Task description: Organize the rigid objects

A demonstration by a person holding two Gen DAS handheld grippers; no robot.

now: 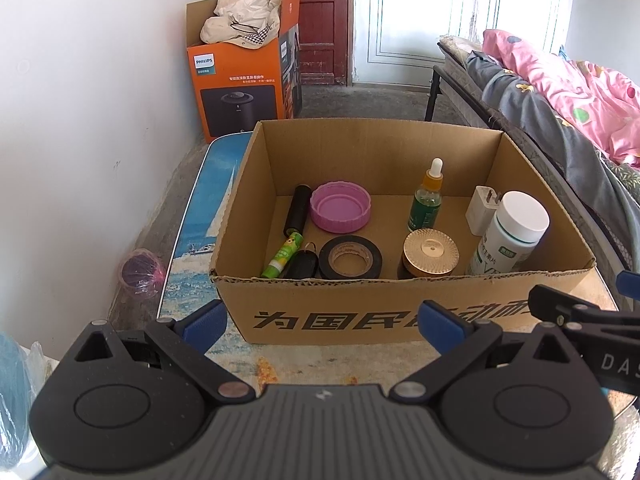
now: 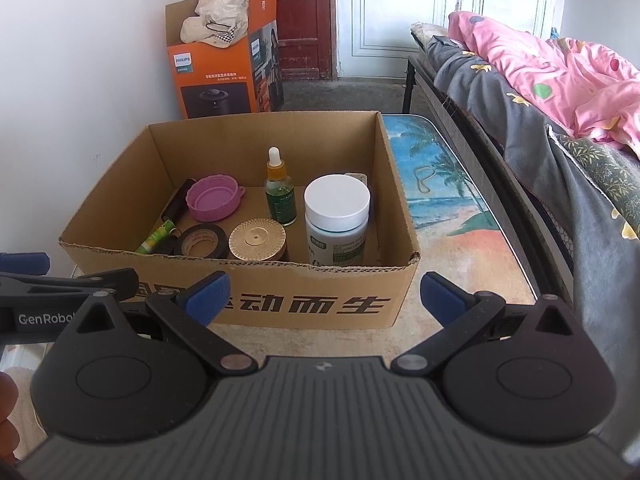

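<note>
An open cardboard box (image 1: 360, 316) (image 2: 320, 300) stands on the low table. Inside it lie a pink lid (image 1: 340, 207) (image 2: 212, 198), a black cylinder (image 1: 298, 210), a green glue stick (image 1: 282, 256), a black tape roll (image 1: 351, 258) (image 2: 200, 242), a gold-lidded jar (image 1: 430, 252) (image 2: 257, 240), a dropper bottle (image 1: 428, 196) (image 2: 280, 192), a white charger (image 1: 480, 210) and a white pill bottle (image 1: 508, 232) (image 2: 336, 220). My left gripper (image 1: 324, 326) and right gripper (image 2: 326, 298) are open and empty, held in front of the box's near wall.
The table (image 2: 448, 200) has a beach print and carries a rubber band (image 2: 424, 178) right of the box. An orange Philips carton (image 1: 244, 80) stands behind. A bed with a pink quilt (image 2: 540, 72) runs along the right. A white wall is on the left.
</note>
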